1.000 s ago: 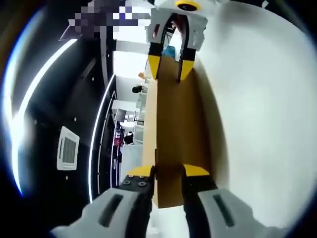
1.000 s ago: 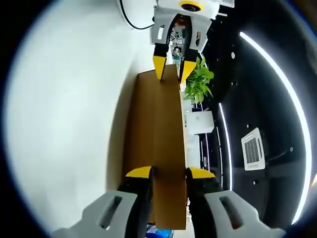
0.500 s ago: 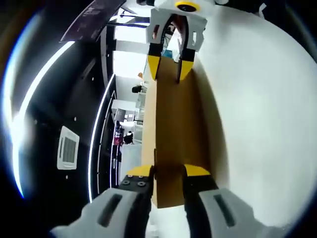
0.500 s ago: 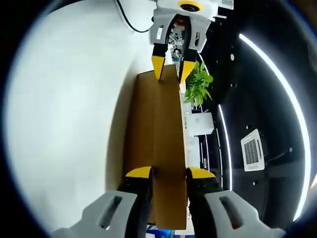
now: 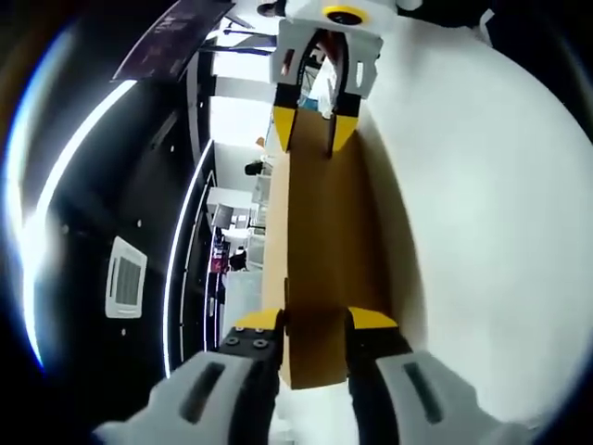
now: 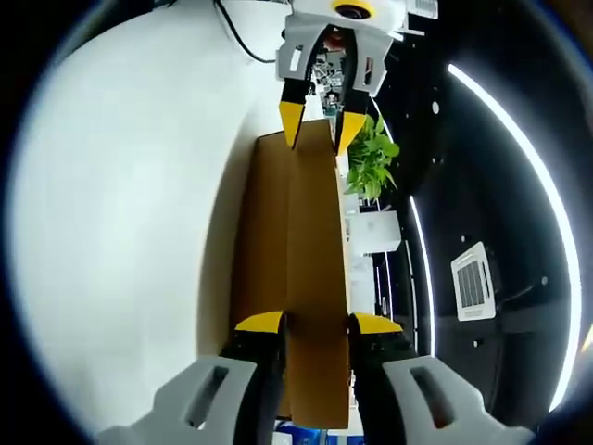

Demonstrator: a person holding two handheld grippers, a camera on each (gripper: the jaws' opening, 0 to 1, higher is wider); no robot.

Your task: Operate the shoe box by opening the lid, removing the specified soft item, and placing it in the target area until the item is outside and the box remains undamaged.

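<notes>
A brown cardboard shoe box stretches lengthwise between my two grippers, above a white table. My left gripper is shut on its near end, yellow-tipped jaws pressing either side of the cardboard. At the far end my right gripper pinches the opposite edge. In the right gripper view the same box runs from my right gripper, clamped on the near end, up to my left gripper at the far end. The box's inside and any soft item are hidden.
Both views are rolled sideways. The white table lies along one side, with a black cable on it. A green plant, a dark ceiling with light strips and a vent lie on the other side.
Both views have shifted very slightly. Both grippers keep the same hold on the box ends.
</notes>
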